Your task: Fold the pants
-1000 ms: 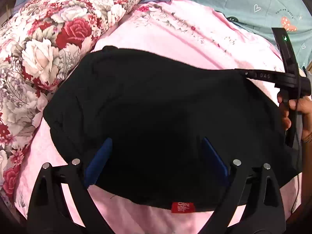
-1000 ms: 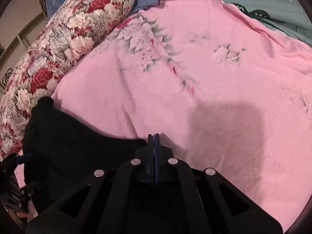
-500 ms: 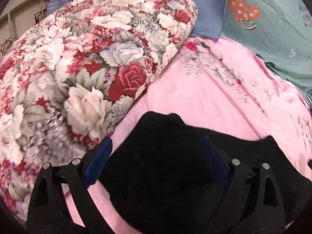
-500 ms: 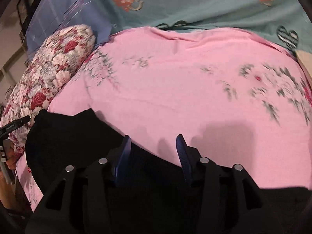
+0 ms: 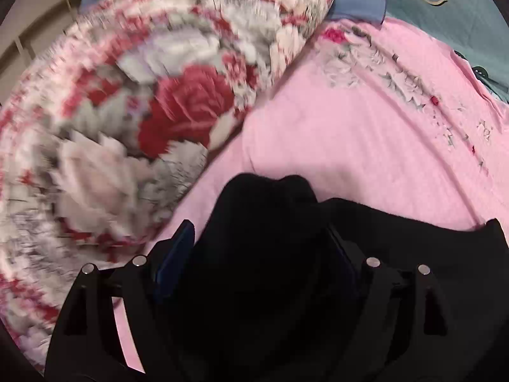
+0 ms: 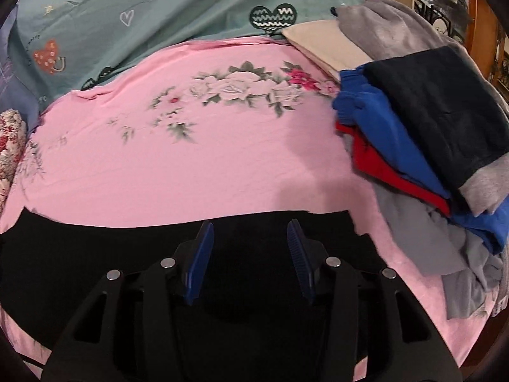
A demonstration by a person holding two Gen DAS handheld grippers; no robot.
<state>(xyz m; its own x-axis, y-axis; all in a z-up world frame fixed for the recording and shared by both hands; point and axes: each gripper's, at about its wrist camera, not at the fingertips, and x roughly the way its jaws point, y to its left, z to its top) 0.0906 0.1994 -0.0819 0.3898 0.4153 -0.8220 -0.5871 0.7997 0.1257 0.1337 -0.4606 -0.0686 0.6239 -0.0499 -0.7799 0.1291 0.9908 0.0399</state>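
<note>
judging by the drape, the black pants (image 6: 95, 254) are soft and floppy, best pinched at a corner. left gripper (image 5: 261, 242) straddles a bunched fold with jaws apart, right gripper (image 6: 249, 238) hovers spread wide, holding nothing.

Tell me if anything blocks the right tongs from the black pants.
Nothing visible does. The right tongs hang open directly over the black pants; the pile of folded clothes sits off to the side.

A rose-print quilt (image 5: 152, 117) lies along the left of the pink sheet (image 6: 197, 165). A teal cover (image 6: 152, 9) lies beyond, and a clothes pile (image 6: 423, 133) sits at the right.
</note>
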